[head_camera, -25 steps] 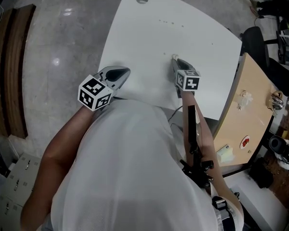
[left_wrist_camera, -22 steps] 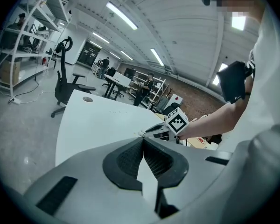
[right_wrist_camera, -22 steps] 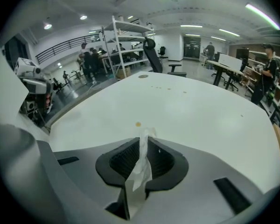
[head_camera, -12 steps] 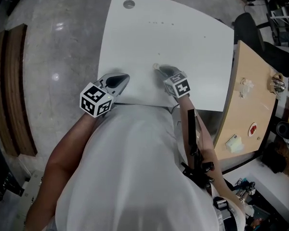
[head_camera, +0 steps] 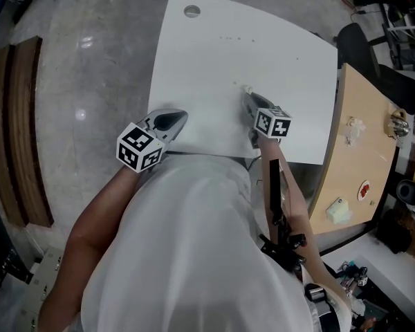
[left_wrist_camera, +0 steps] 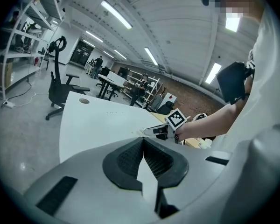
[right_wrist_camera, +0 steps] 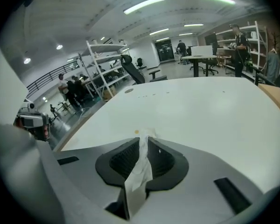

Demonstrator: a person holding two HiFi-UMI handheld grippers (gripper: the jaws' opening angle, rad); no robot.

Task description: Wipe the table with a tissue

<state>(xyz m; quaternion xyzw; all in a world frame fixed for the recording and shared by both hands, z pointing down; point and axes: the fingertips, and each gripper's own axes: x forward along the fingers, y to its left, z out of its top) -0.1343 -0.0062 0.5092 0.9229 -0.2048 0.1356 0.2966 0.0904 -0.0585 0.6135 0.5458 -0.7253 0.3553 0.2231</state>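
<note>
Tissue point(right_wrist_camera: 139, 169) pinched in right hand-held gripper point(right_wrist_camera: 143, 137), jaws narrow, over table point(head_camera: 214, 54); left hand-held gripper point(left_wrist_camera: 143, 140) closed, empty.

white shirt point(head_camera: 187, 254), grey left tool point(head_camera: 182, 115) and right tool point(head_camera: 248, 93), black-and-white marker cubes point(head_camera: 139, 148)

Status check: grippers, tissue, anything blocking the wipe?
Right gripper shut on tissue, tip low over the table. Left gripper shut, empty, over the near edge. Only small specks ahead.
</note>
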